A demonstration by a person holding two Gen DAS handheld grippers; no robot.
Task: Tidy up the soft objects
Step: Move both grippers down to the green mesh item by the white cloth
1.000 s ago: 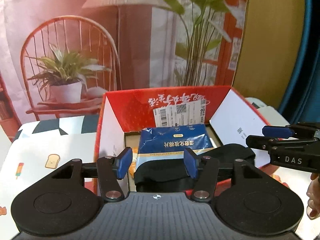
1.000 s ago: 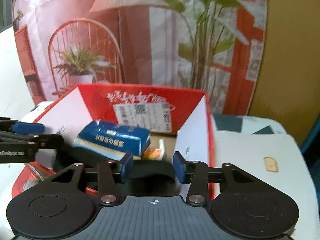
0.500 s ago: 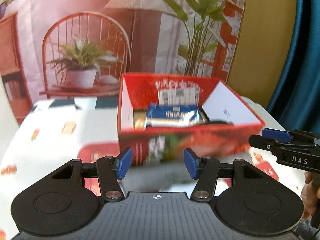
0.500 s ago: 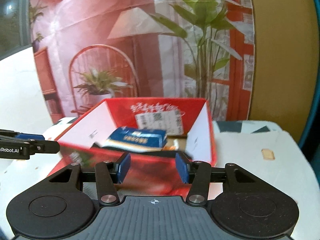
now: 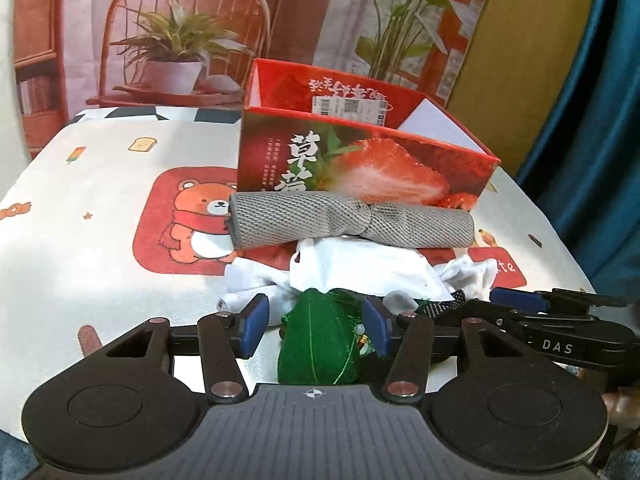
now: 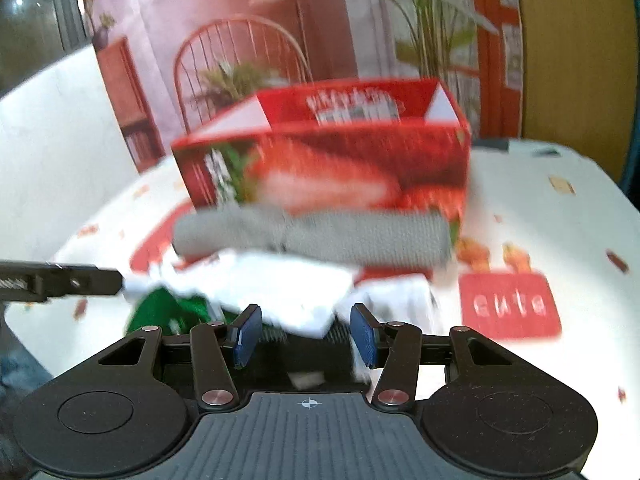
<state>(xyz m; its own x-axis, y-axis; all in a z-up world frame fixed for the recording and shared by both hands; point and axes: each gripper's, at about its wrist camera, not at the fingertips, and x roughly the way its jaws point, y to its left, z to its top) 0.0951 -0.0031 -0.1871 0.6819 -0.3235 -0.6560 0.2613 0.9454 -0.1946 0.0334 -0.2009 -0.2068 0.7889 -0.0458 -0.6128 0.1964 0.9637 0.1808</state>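
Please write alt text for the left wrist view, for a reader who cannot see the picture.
The open left gripper hovers low over a green mesh pouch at the near edge of a pile of white cloths. Behind the pile lies a grey rolled towel, in front of a red strawberry box. The right gripper enters from the right.

The strawberry box [image 5: 360, 168] stands at the back of the tablecloth [image 5: 100, 208]; the rolled towel [image 5: 348, 220] lies across its front, the crumpled cloths [image 5: 360, 268] before that, the mesh pouch [image 5: 320, 344] nearest
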